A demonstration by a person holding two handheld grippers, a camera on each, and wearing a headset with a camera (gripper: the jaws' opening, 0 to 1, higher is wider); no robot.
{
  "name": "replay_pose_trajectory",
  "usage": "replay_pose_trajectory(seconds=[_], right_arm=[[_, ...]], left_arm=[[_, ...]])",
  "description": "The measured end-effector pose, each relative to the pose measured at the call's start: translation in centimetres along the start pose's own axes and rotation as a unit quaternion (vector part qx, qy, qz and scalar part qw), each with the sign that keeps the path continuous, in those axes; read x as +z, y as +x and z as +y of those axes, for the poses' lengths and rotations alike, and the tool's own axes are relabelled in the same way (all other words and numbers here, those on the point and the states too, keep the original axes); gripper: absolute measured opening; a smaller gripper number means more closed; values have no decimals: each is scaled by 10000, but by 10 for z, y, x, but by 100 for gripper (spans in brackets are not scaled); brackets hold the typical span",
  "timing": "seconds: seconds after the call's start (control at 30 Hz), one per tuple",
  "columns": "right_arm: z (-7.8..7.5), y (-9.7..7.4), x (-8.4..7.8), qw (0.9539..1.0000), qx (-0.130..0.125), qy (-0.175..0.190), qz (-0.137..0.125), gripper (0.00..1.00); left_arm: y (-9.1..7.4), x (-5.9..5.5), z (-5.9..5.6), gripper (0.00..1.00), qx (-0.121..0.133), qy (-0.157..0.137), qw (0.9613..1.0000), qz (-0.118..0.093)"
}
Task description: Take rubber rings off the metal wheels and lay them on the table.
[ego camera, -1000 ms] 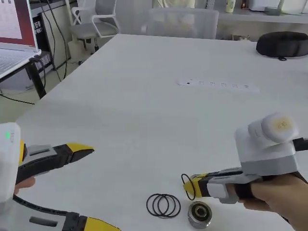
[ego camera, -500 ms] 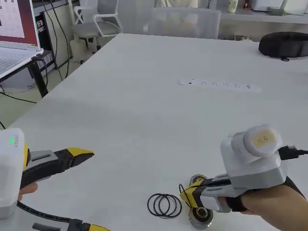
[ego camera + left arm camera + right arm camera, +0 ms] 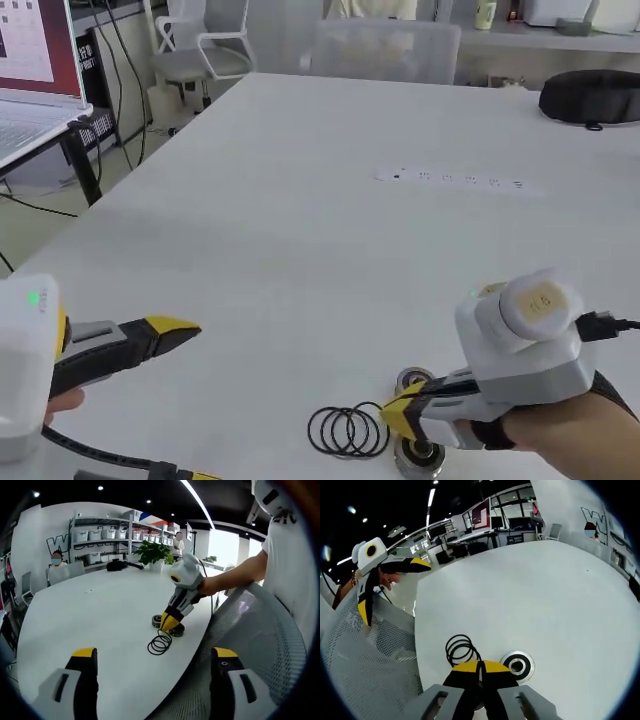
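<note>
Your right gripper [image 3: 480,665] pinched shut, apparently on a rubber ring [image 3: 476,655], pile [image 3: 345,430] just ahead of tips; left gripper [image 3: 200,402] spread. Laying step: release, then metal wheel [image 3: 518,665] beside tips.

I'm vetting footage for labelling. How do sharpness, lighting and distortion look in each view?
Head view: even light, rubber rings sharp. Left gripper view: fisheye bends the table edge, window blown out. Right gripper view: fisheye again, dark ceiling.
</note>
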State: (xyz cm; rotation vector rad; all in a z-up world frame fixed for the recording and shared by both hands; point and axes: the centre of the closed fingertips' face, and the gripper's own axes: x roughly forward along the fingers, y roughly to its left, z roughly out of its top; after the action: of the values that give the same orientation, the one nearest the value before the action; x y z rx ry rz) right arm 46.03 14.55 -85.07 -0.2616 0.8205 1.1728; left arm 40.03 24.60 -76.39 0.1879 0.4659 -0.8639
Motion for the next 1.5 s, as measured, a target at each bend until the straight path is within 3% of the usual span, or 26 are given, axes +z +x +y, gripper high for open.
replay_pose_trajectory(seconds=[0.37, 0.73, 1.03, 1.2, 1.5], right_arm=[[-3, -1, -2, 10000, -42, -50, 44, 1], [-6, -8, 5, 9999, -95, 22, -99, 2], [2, -13, 12, 9998, -2, -30, -178, 7], [15, -18, 20, 9996, 146, -35, -219, 18], [37, -28, 30, 9980, 326, -482, -243, 38]], left_arm=[[0, -1, 0, 92, -5, -29, 10000, 32], [0, -1, -1, 92, -6, -75, 10000, 17], [1, 2, -2, 92, -29, -89, 9999, -63], [0, 5, -1, 93, -30, -177, 9997, -191], [0, 6, -2, 95, -97, -194, 9995, -247]])
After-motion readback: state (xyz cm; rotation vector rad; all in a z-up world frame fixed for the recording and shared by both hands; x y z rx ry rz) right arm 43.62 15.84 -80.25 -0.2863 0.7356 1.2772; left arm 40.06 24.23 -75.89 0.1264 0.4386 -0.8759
